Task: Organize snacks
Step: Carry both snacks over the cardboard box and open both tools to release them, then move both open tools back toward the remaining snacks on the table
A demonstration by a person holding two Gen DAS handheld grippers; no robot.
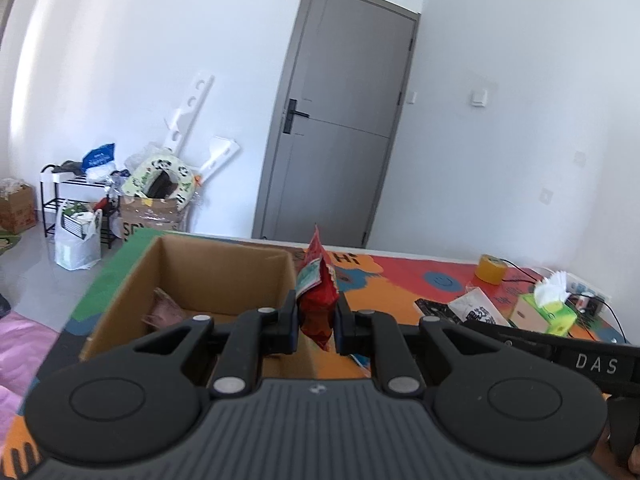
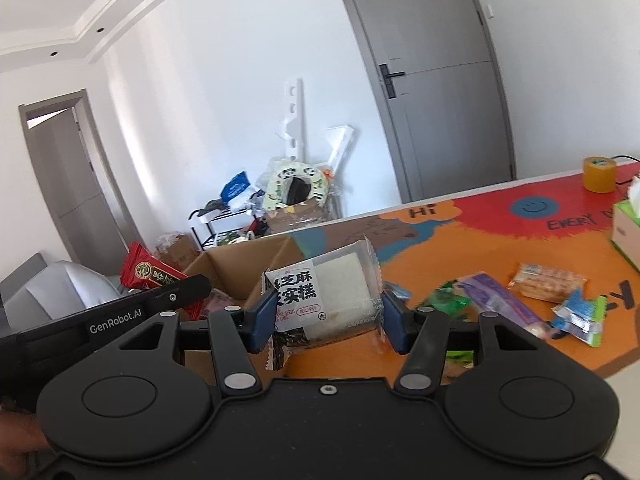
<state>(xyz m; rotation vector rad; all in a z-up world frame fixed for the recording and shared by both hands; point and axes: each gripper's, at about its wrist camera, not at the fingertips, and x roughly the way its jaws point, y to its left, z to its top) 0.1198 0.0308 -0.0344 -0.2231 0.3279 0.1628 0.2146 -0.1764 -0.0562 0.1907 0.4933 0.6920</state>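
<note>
Left tongs (image 1: 317, 322) pinching red snack packet (image 1: 318, 300), right tongs (image 2: 329, 316) clamped on white cake packet (image 2: 332, 292), cardboard box (image 1: 192, 276) beyond.

Left gripper (image 1: 317, 322) clamped tight with fingers (image 1: 289, 320) nearly together on a red snack packet (image 1: 318, 300), right gripper (image 2: 328, 318) about half spread, blue fingers (image 2: 264, 320) pinching a white cake packet (image 2: 324, 296), both angled slightly downward.

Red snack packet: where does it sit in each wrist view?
Left wrist: the red snack packet sits centre frame, clamped in the left gripper.
Right wrist: left of centre, red snack packet above the left gripper's black arm.
Shared landmark: the cardboard box, beside it in both.
</note>
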